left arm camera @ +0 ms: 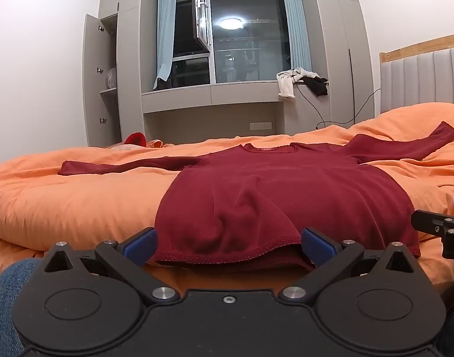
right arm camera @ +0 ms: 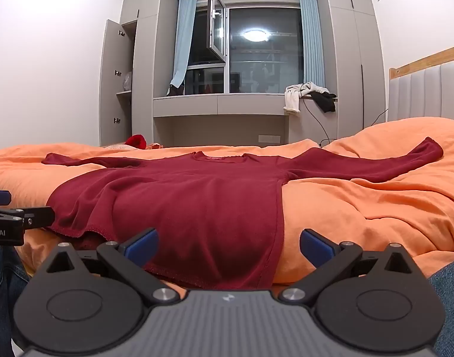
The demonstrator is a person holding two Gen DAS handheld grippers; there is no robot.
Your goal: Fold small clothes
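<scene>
A dark red long-sleeved top [left arm camera: 256, 196] lies flat across the centre of both frames on an orange bedcover [left arm camera: 63, 202], both sleeves stretched outward and the collar at the far side. Its hem hangs at the near edge of the bed.

Left gripper [left arm camera: 228, 245], bottom centre of the left view: fingers [left arm camera: 140, 245] spread wide on either side of the hem's left portion, gripping nothing.

Right gripper [right arm camera: 228, 245], bottom centre of the right view: fingers [right arm camera: 317, 245] likewise spread wide, the hem's right corner lying between them, unpinched.

Pale and black garments [left arm camera: 298, 81] hang from the window ledge, upper right of centre.
</scene>
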